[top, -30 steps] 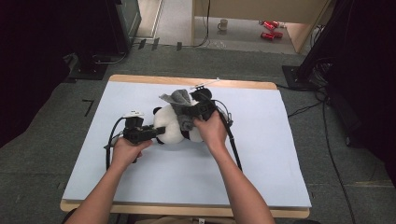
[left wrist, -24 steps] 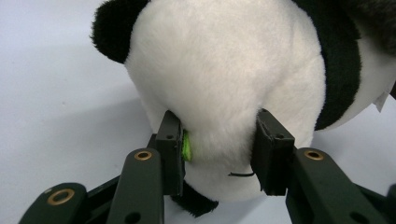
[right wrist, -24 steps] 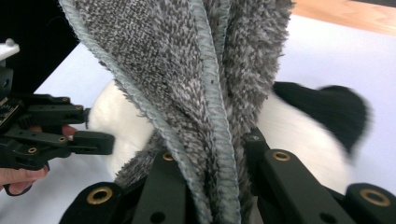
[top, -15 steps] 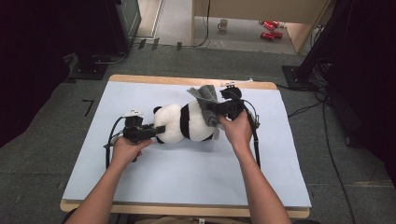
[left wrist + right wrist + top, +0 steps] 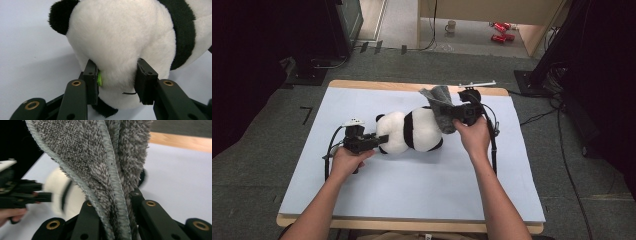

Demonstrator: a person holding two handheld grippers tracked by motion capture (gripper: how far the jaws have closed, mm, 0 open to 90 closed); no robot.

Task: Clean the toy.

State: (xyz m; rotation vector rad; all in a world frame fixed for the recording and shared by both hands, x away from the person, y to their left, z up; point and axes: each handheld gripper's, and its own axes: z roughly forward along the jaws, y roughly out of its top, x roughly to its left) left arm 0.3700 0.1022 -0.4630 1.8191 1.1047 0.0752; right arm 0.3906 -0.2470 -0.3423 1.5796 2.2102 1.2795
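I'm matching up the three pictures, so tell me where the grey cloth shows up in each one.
High view: the grey cloth is right of centre near the table's far edge, draped over the panda's rear and gripped by the right tongs.
Left gripper view: not in it.
Right gripper view: the cloth rises from between the tongs through the middle.
Shared landmark: the plush panda, close up in the left gripper view, blurred at left in the right gripper view.

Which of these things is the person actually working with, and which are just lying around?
In use:
- panda plush, pinched at its head by the left claw
- grey cloth, clamped in the right claw
- the pale blue table mat beneath them

Just lying about:
- mug on the floor beyond the table
- red cans beside it
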